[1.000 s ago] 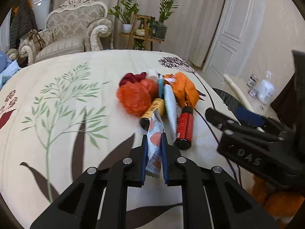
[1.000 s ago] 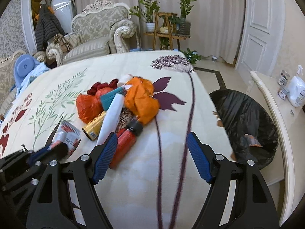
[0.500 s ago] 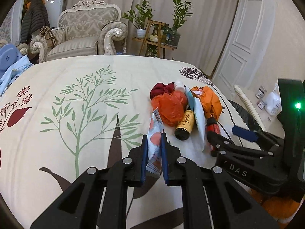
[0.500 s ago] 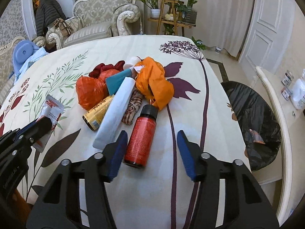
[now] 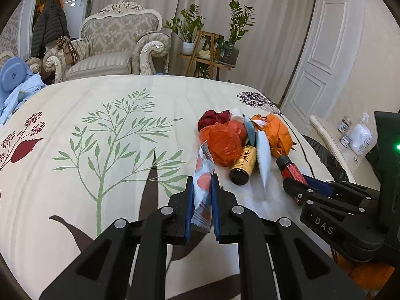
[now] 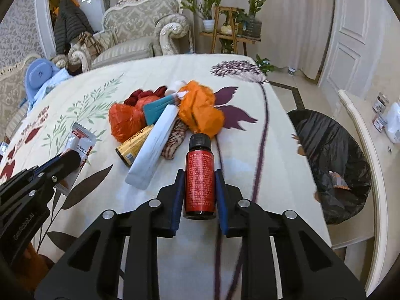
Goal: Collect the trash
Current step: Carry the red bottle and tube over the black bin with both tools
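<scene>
Left gripper (image 5: 202, 195): blue pads pressed onto a snack wrapper (image 5: 203, 187), held upright at lower centre of the left wrist view. The wrapper's top edge leans up-left above the pads.

Right gripper (image 6: 200, 195): pads clamped on the sides of a red bottle (image 6: 200, 182), black cap pointing away, lower centre of the right wrist view. In the left wrist view the same bottle (image 5: 290, 168) shows at right, its cap sticking out past the gripper's tip.

Trash pile, just beyond both grippers on the flower-printed bedspread (image 6: 250, 150): white tube (image 6: 155, 147), yellow can (image 6: 132, 145) touching the tube's left side, red-orange bag (image 6: 125, 122), orange bag (image 6: 200, 110), teal packet (image 6: 157, 110), striped wrapper (image 6: 175, 140) under the tube's right edge.

Bin with black liner (image 6: 332, 165): right of frame, beside the bed's edge; an orange scrap is visible inside.

Armchair (image 6: 140, 37): upper left, behind the bed.
</scene>
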### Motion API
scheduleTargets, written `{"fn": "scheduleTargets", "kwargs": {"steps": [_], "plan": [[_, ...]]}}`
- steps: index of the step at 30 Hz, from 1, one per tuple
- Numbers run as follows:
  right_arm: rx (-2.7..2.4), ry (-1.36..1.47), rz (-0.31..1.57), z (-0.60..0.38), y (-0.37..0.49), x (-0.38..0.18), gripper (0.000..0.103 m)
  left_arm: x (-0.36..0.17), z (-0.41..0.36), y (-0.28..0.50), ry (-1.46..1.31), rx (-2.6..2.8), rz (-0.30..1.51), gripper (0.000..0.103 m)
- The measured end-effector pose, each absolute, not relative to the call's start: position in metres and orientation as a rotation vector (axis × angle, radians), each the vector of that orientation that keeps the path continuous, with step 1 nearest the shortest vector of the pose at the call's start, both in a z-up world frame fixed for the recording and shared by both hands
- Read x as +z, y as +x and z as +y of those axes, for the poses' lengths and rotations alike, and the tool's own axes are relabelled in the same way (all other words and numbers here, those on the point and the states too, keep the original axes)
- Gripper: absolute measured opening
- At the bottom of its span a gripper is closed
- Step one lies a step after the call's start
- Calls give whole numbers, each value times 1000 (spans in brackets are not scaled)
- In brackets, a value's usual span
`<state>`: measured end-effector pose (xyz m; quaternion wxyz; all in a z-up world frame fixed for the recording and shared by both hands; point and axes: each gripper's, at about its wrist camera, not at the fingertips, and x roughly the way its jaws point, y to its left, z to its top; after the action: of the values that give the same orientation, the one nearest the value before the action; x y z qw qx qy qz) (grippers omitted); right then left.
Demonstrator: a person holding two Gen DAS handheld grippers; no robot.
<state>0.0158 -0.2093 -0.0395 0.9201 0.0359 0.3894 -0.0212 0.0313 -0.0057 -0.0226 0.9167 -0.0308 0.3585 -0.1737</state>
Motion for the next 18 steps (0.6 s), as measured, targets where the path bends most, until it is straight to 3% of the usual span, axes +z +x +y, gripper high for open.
{"fn": "scheduleTargets", "kwargs": {"steps": [18], "plan": [[-303, 148, 648, -336, -1, -13, 23, 2, -102, 21, -56, -504, 638, 14]]}}
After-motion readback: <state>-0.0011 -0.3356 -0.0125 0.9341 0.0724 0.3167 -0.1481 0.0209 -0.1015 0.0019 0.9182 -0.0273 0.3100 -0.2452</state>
